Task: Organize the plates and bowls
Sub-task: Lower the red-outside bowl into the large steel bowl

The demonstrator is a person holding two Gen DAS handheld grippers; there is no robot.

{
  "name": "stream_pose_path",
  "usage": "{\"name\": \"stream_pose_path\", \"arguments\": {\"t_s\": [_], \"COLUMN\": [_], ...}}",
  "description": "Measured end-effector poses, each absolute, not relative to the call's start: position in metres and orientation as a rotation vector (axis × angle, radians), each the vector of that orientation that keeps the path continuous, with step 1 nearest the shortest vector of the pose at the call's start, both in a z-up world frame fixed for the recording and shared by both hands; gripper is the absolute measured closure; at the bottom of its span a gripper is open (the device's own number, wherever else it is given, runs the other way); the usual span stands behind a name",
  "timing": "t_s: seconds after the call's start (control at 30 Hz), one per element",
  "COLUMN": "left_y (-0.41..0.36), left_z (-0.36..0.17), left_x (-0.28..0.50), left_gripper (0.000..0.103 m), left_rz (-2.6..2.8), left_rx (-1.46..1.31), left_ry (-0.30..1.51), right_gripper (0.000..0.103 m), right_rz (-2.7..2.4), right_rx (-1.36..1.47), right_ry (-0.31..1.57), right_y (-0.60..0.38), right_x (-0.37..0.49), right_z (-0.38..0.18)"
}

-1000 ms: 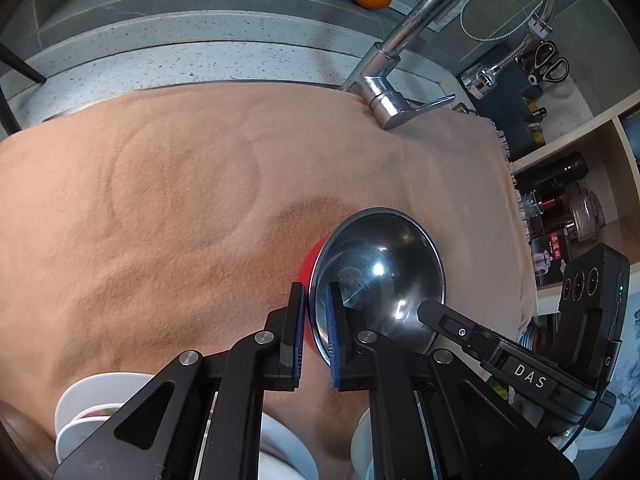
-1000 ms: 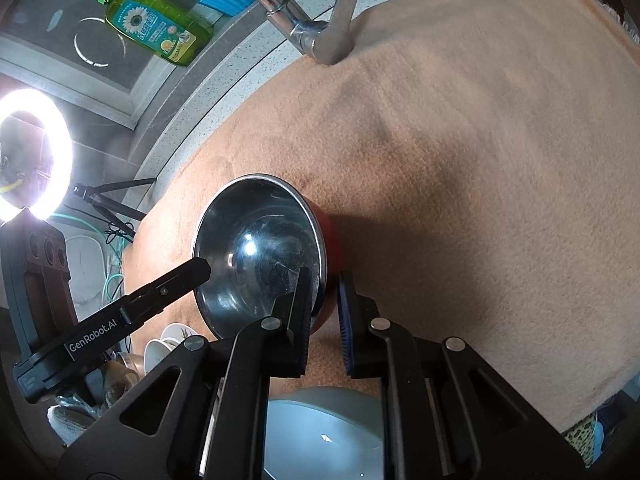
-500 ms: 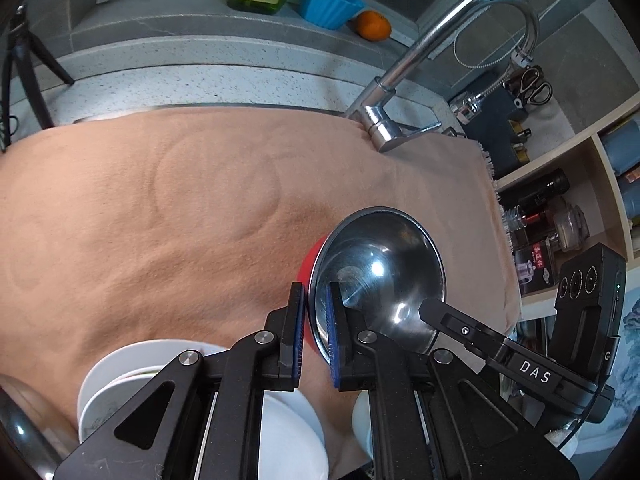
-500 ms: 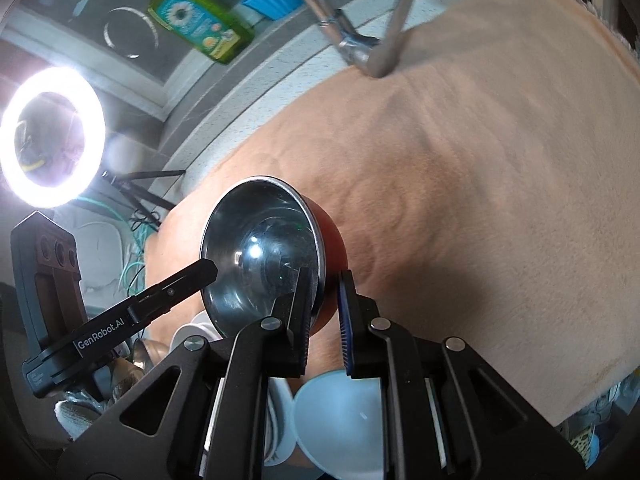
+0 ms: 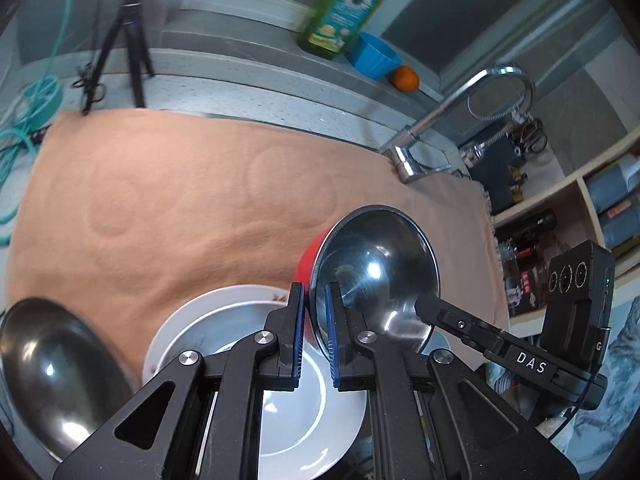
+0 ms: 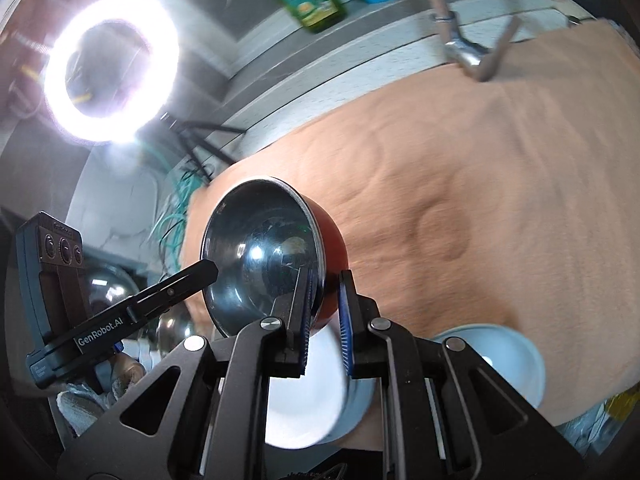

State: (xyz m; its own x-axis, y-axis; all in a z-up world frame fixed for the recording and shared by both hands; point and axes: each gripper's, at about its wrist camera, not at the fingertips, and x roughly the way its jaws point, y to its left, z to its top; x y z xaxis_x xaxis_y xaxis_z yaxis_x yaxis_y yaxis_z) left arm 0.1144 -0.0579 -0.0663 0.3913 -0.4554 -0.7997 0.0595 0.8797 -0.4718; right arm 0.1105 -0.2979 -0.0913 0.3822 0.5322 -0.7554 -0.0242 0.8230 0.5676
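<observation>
We've got both grippers on one bowl (image 5: 372, 272), red outside, steel inside. The left hand-held gripper (image 5: 313, 328) pinches its rim at about 7 o'clock, and the right hand-held gripper (image 6: 325, 320) clamps the opposite rim. The bowl sits tilted, held up off the tan cloth (image 5: 180, 200) covering the surface. White plates (image 5: 288, 400) lie right under the left gripper, a steel bowl (image 5: 52, 368) at 8 o'clock. The right view is blurry, but there's probably a pale bowl (image 6: 508, 360) at 4 o'clock.
</observation>
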Motion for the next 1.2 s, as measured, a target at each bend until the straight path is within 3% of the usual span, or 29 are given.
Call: {"name": "stream_pose_path", "arguments": {"t_s": [0.67, 1.2], "left_y": [0.044, 0.107], "left_z": [-0.050, -0.072], "left_x": [0.038, 0.003], "left_gripper": [0.094, 0.094], "left_rz": [-0.136, 0.016], "left_rx": [-0.543, -0.594], "left_ry": [1.031, 1.047], "right_gripper": [0.090, 0.090], "right_rz": [0.632, 0.746], "right_rx": [0.376, 0.220], "right_ry": [1.167, 1.231], "right_y": [-0.183, -0.090], "right_x": [0.092, 0.088], "right_z": [-0.074, -0.086]}}
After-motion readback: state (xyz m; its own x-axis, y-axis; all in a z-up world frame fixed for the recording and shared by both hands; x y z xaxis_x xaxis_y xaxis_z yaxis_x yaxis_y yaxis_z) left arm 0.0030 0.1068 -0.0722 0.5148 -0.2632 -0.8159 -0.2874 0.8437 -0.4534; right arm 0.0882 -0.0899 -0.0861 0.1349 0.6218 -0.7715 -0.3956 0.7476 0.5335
